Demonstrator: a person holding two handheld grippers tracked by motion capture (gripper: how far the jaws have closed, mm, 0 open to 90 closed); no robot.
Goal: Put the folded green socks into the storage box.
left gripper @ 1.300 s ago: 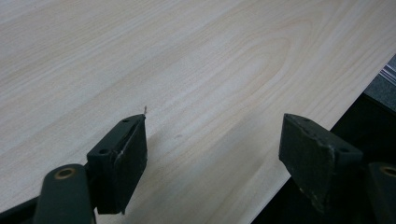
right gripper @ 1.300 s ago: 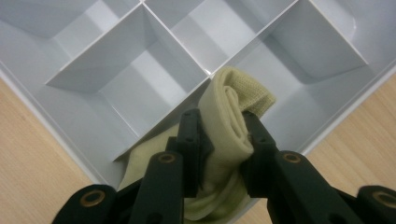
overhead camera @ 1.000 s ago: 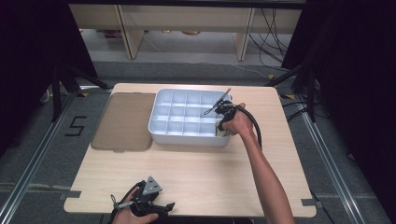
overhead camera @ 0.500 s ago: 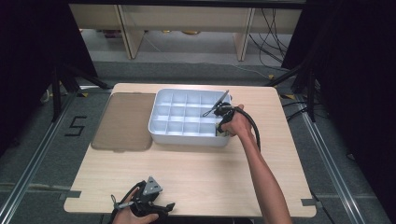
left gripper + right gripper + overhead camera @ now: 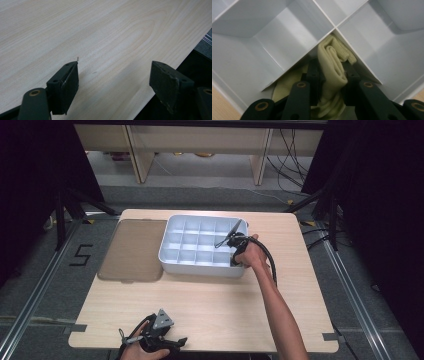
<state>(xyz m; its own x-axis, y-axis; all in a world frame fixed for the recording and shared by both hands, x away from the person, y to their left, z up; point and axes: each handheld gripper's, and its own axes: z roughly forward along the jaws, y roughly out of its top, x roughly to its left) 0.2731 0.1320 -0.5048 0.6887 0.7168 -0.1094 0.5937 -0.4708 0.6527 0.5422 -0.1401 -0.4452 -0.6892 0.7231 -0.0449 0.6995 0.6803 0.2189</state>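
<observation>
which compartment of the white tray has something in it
The front-right corner compartment of the white tray, where the right gripper clamps a folded cream cloth. The other compartments look empty.

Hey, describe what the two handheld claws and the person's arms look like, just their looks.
Both claws are black. The left claw has flat rectangular jaws with brass-coloured rivets and a grey three-cornered plate on top. The right claw trails a black cable. The right forearm is bare, no sleeve.

A divided tray [image 5: 200, 265] sits at the table's [image 5: 210, 305] back middle, with a flat mat [image 5: 132, 250] just left of it.
</observation>
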